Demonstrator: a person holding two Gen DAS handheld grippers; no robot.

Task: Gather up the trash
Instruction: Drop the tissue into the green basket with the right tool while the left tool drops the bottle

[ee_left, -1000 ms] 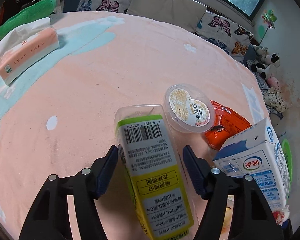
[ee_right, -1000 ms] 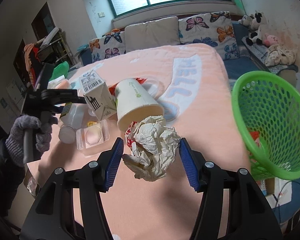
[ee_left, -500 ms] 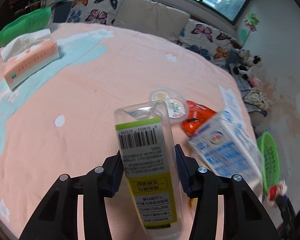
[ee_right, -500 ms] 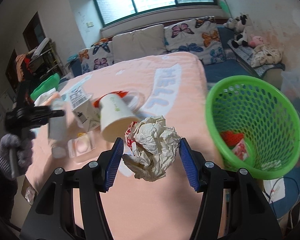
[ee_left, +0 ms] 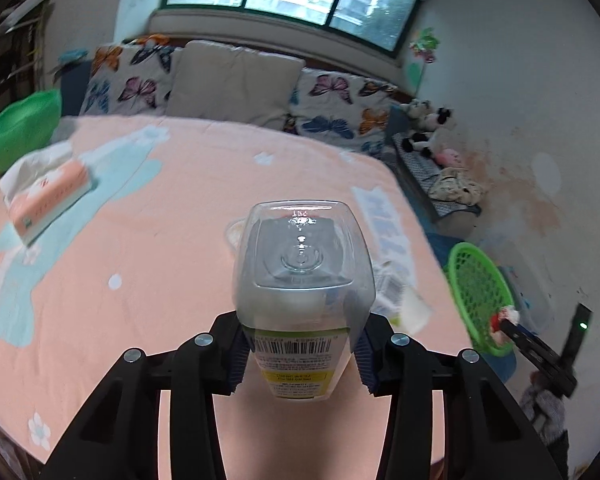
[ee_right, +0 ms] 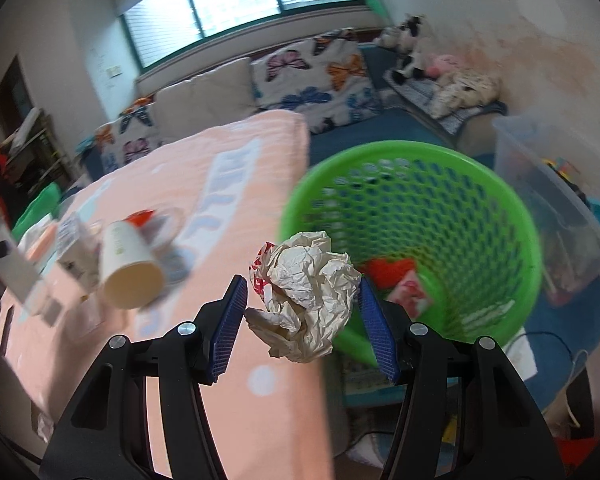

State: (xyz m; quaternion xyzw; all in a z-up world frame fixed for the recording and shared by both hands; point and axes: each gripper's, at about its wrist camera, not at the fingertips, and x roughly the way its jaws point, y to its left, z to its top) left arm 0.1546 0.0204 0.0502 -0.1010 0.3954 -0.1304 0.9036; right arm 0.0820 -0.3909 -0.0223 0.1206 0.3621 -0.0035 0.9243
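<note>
While the left hand-held gripper (ee_left: 300, 354) has just closed on a clear bottle (ee_left: 302, 292), it hangs above the desk (ee_left: 160, 240). Right hand-held gripper (ee_right: 302, 322) pinches a paper ball (ee_right: 306, 298) near the green basket (ee_right: 420, 216).

A clear plastic bottle (ee_left: 302, 280) with a yellow-green label and a barcode is lifted off the bed, its square base turned toward the camera and pointing away, the labelled body pinched between the pads of the left gripper (ee_left: 300, 354), whose jaws have just been closing on it. A crumpled ball of white paper (ee_right: 306, 298) with red print on its left side hangs in the right gripper (ee_right: 302, 326), near the rim of a round green plastic mesh basket (ee_right: 500, 208) that stands on the floor at the bed's right edge. Red and pink wrappers (ee_right: 400, 280) lie at the basket's bottom. On the bed's left part a white paper cup (ee_right: 126, 266) lies on its side, its mouth facing near, among blurred packaging.
</note>
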